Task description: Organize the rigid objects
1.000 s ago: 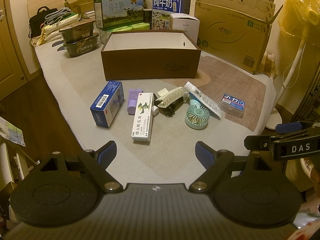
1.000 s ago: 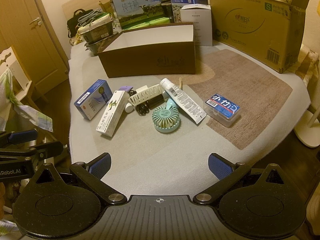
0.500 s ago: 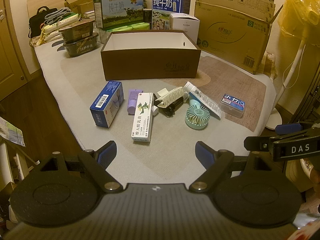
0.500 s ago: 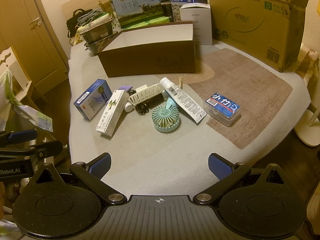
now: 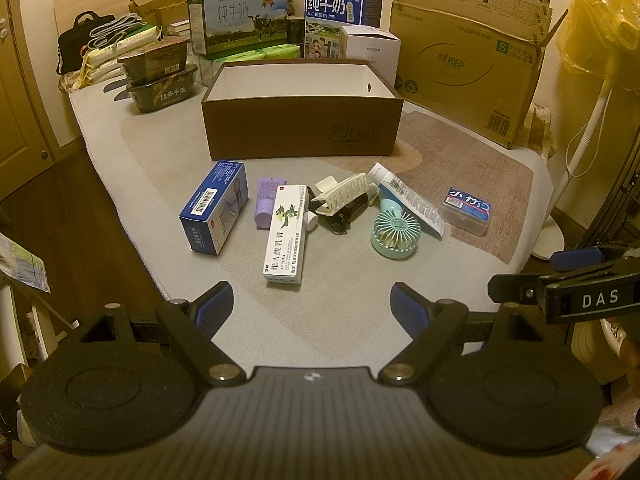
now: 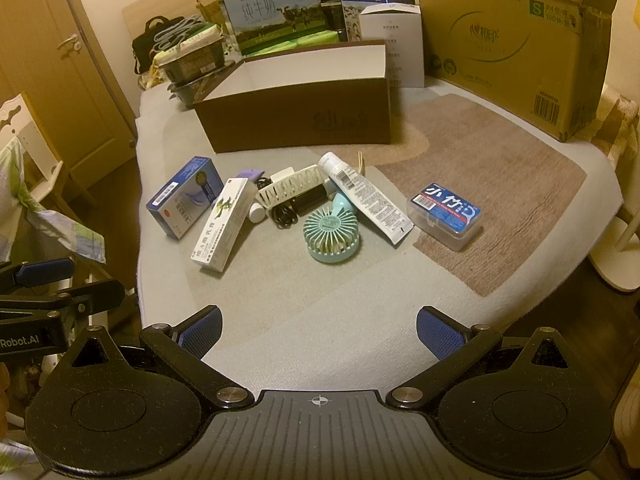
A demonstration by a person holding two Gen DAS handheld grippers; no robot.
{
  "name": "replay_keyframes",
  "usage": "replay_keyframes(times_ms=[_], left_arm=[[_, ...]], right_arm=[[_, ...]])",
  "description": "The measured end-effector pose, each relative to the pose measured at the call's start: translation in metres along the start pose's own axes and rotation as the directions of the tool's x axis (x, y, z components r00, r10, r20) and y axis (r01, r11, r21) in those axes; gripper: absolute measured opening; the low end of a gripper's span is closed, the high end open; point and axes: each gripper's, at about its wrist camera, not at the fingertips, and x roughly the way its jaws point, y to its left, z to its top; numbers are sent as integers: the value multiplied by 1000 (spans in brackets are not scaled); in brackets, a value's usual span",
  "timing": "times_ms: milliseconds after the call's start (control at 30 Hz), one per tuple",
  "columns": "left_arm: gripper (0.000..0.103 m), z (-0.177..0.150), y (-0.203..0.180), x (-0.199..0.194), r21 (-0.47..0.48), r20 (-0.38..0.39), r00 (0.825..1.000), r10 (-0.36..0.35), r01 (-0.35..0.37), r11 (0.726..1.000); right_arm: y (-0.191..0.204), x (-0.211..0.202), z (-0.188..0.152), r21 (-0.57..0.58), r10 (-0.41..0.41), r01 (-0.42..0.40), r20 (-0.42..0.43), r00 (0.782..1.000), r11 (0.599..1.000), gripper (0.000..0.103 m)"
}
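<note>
Both the left gripper [image 5: 310, 306] and right gripper [image 6: 319, 328] hang back with fingers spread wide, empty. The clutter, like the blue box [image 5: 213, 207] and mint fan [image 6: 331, 233], sits bunched before the brown box [image 5: 302, 120], probably so it's a short hop in.

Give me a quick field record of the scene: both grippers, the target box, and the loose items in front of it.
left gripper: open, holding nothing
right gripper: open, holding nothing
brown box: open top, no items visible inside
blue carton: leftmost, lying on the mat
white-green carton: beside a purple tube
hair clip: resting over a black cable
mint fan: face up, white tube leaning at it
clear case: rightmost, on the brown rug
</note>
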Motion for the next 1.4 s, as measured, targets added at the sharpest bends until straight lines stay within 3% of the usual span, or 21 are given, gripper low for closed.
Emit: replay_keyframes(times_ms=[600, 1200, 1400], left_arm=[[85, 10, 2, -1, 1, -3, 1000, 5, -5, 1000], [85, 19, 9, 69, 13, 2, 1000, 13, -14, 1000], [84, 27, 15, 92, 17, -9, 1000, 15, -15, 1000]], right_arm=[[-2, 8, -4, 11, 0, 0, -5, 1000, 1000, 103], [-46, 40, 8, 35, 25, -28, 92, 995, 999, 103], [-58, 57, 18, 16, 50, -52, 113, 992, 999, 92]])
